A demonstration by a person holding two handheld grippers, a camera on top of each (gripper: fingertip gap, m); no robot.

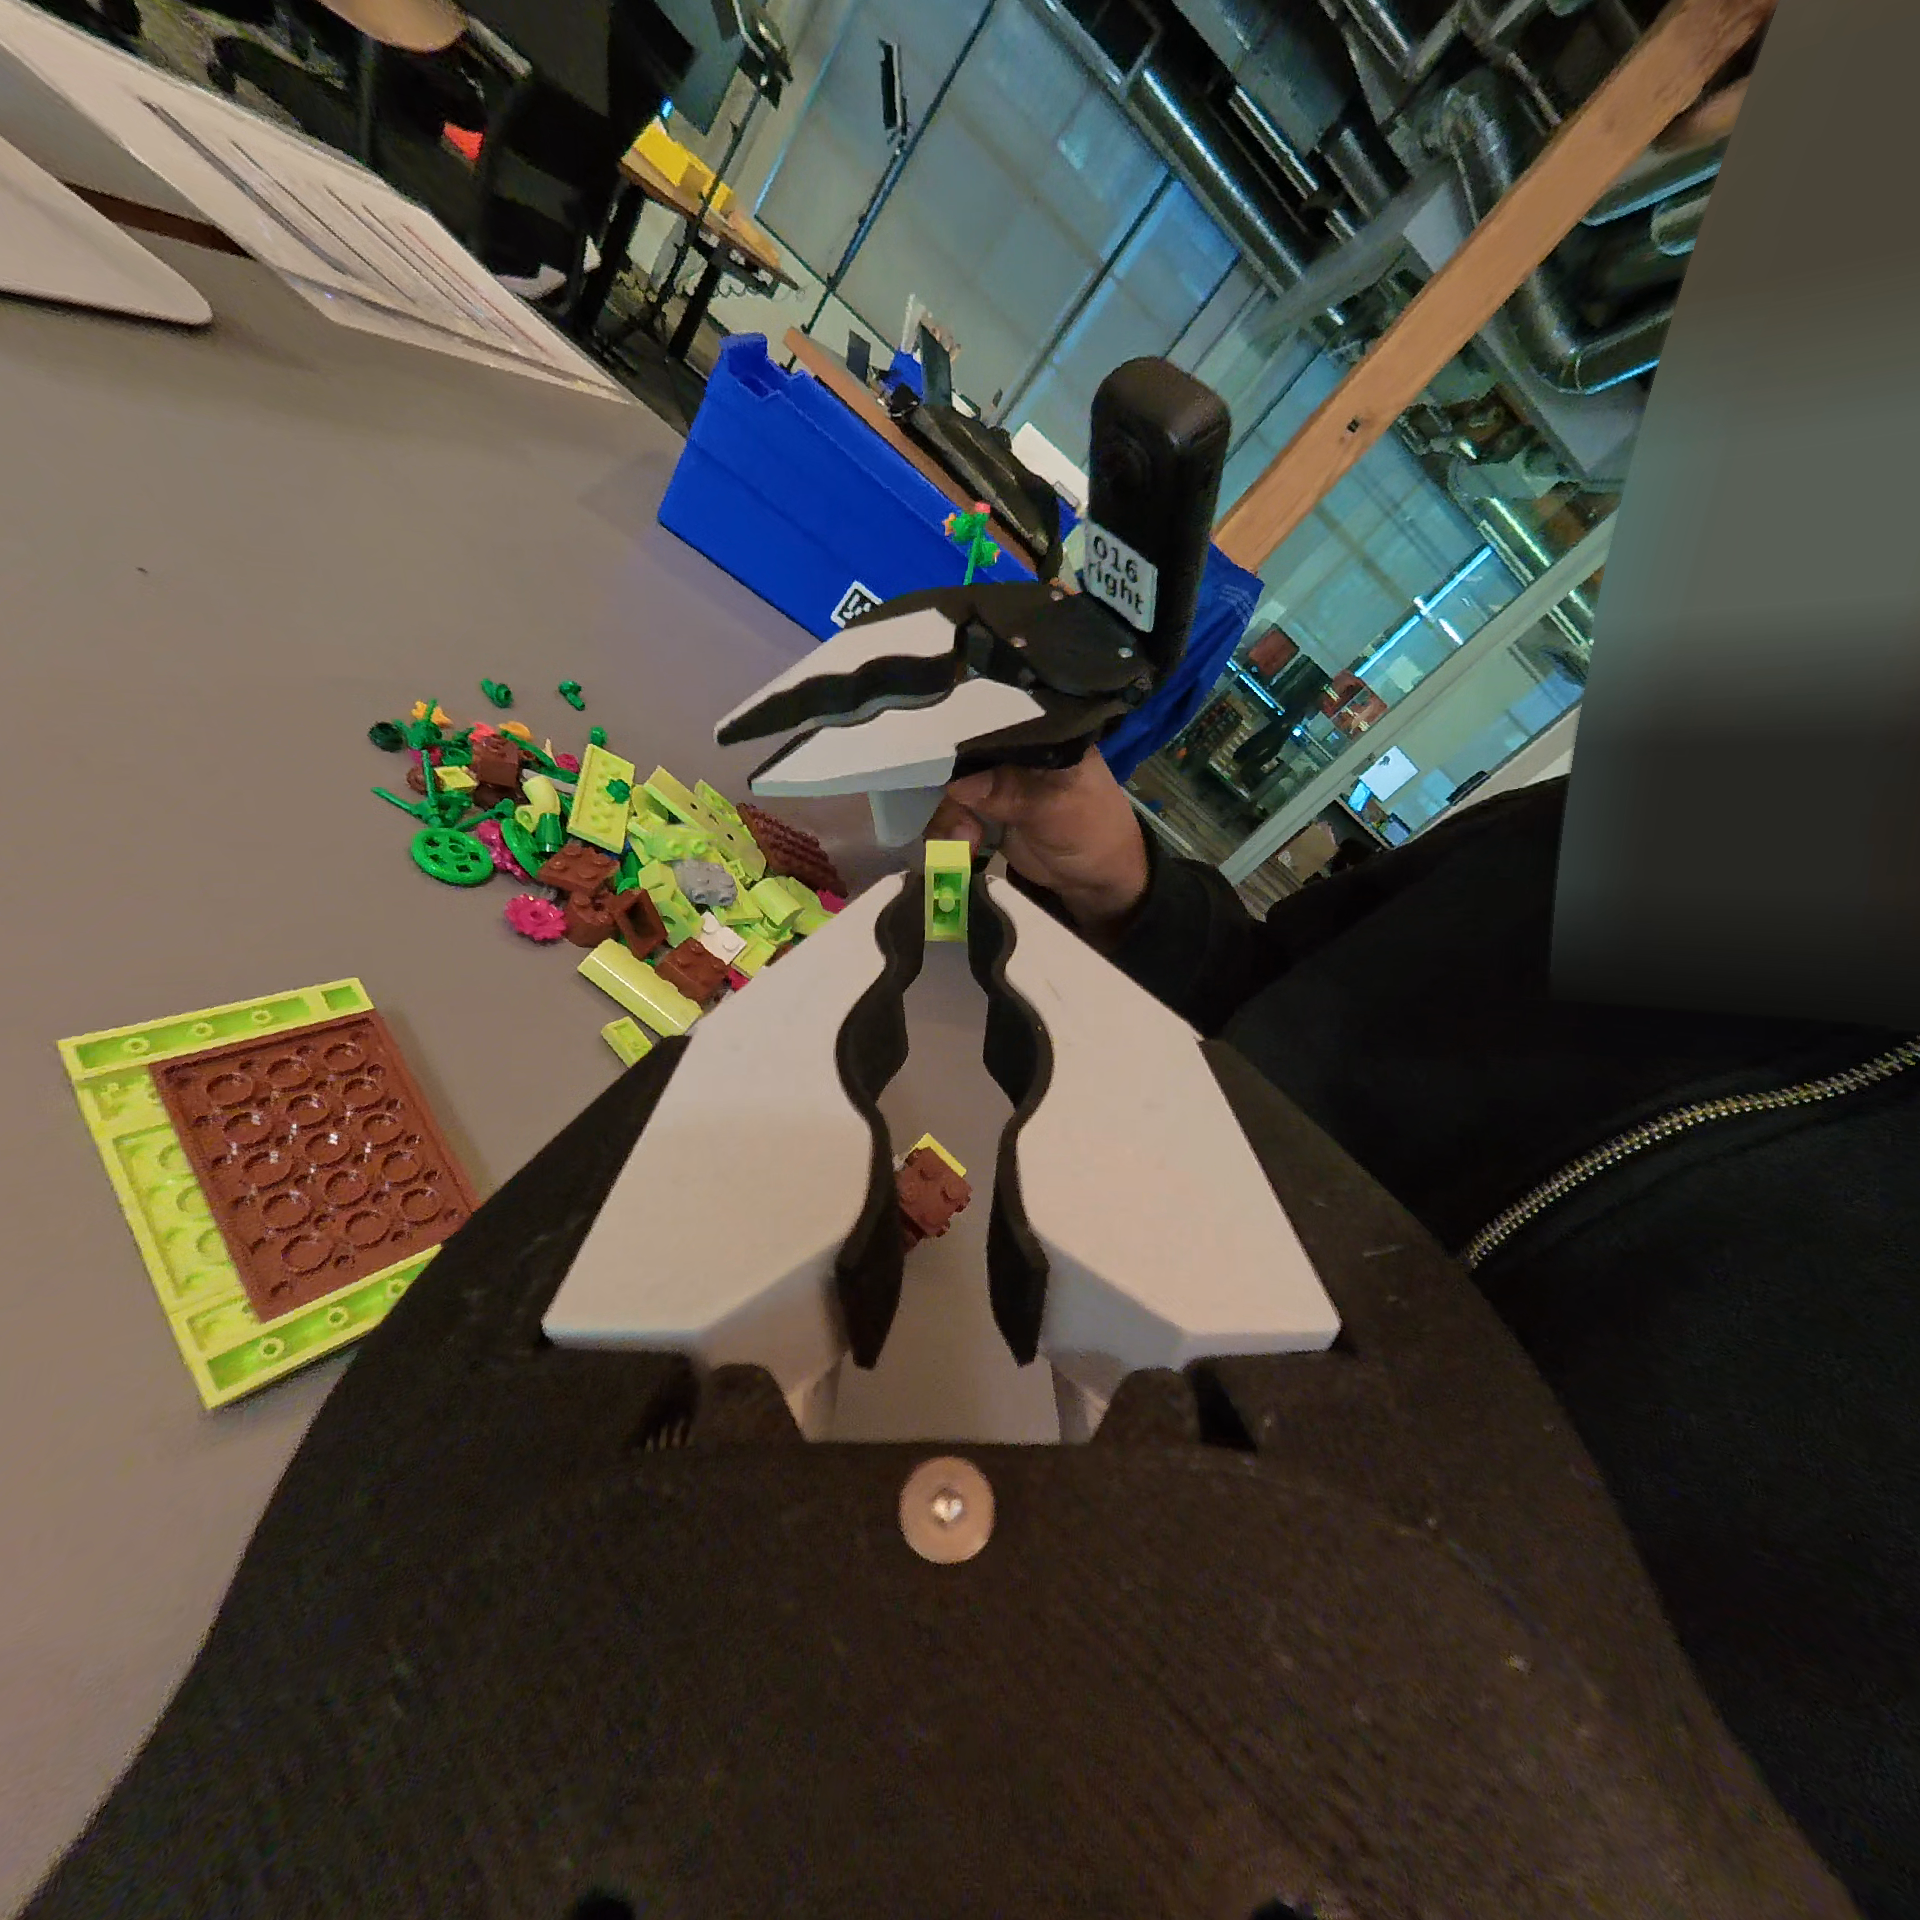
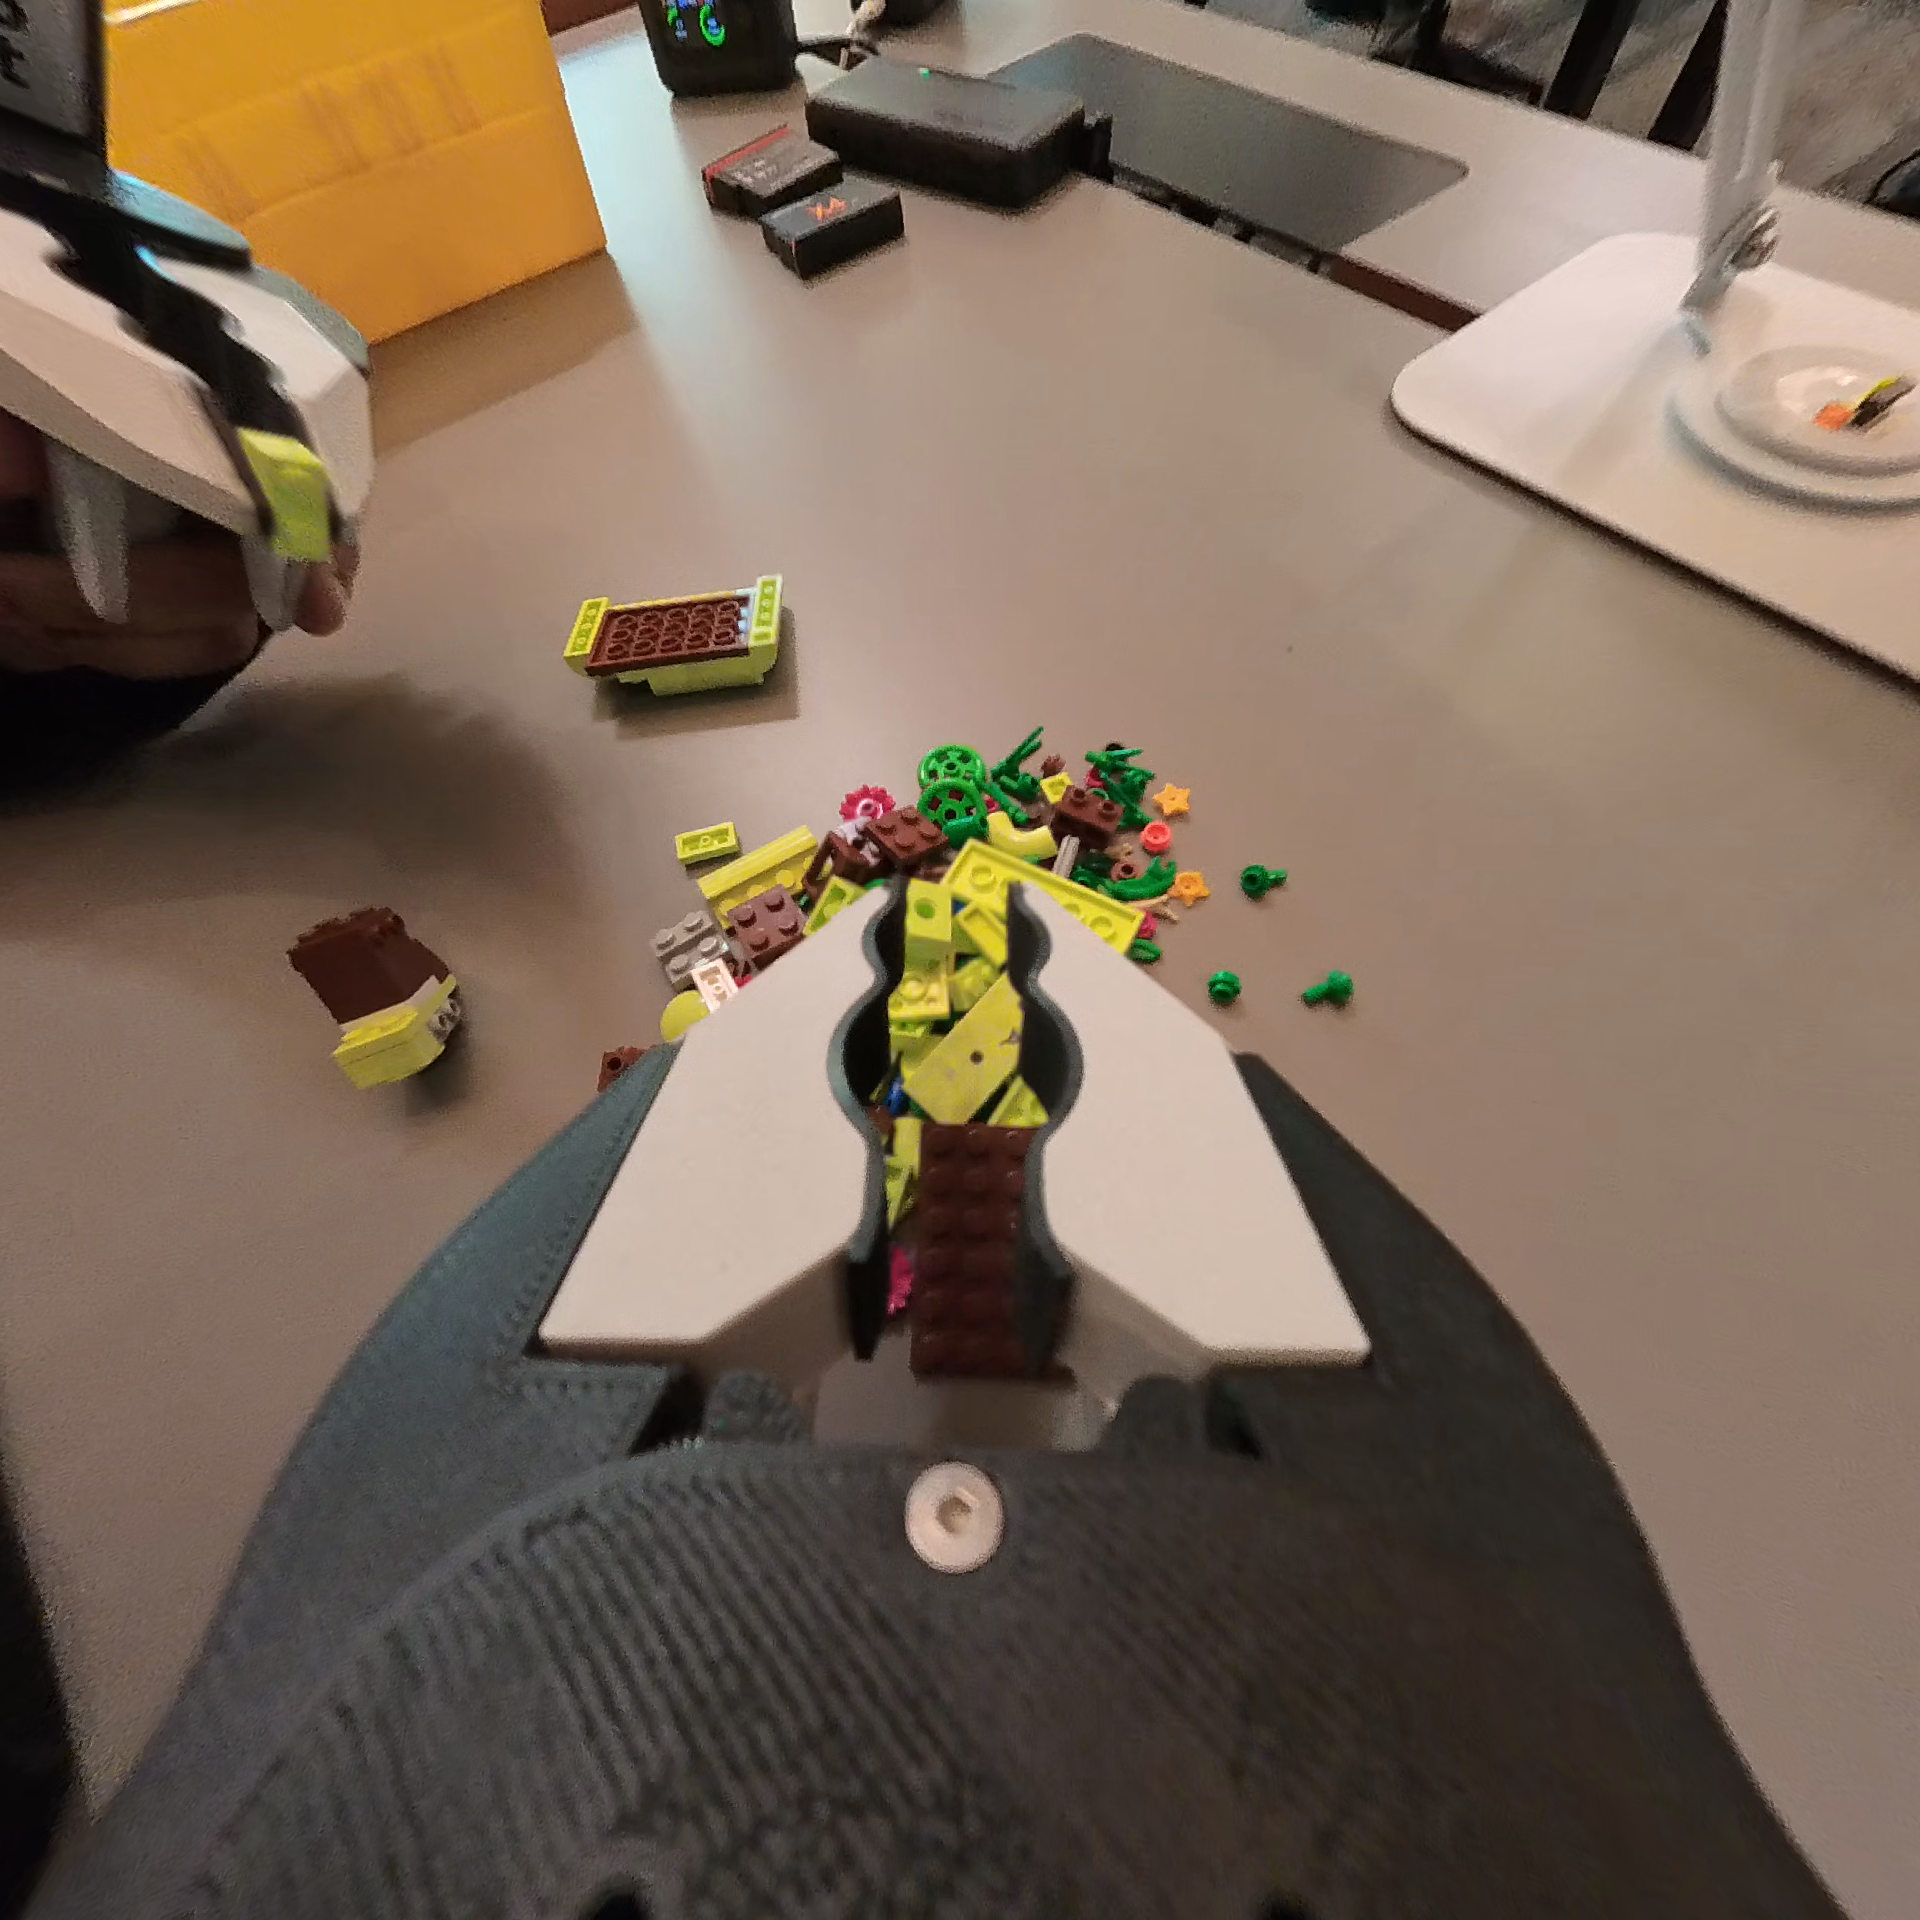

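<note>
Lime-green and small, a toy brick [image 1: 947,891] sits pinched at the very tips of the left gripper [image 1: 943,883], raised above the grey table [image 1: 312,623]; so shallow a hold could let it twist free and drop. Its partner, the right gripper [image 2: 948,904], hovers with fingers slightly apart and empty over the loose pile of bricks [image 2: 935,894]. No piece lies in the blue bin [image 1: 769,478] as far as can be seen; the yellow box [image 2: 353,156] shows no contents.

Grey bench [image 2: 1039,468]. On it: loose brick pile [image 2: 966,883], lime and brown plate assembly [image 2: 675,634], small brown and lime block [image 2: 374,987], yellow box [image 2: 343,156], black boxes [image 2: 800,197], black device [image 2: 945,125], white stand base [image 2: 1621,457], white sheet [image 1: 343,239].
</note>
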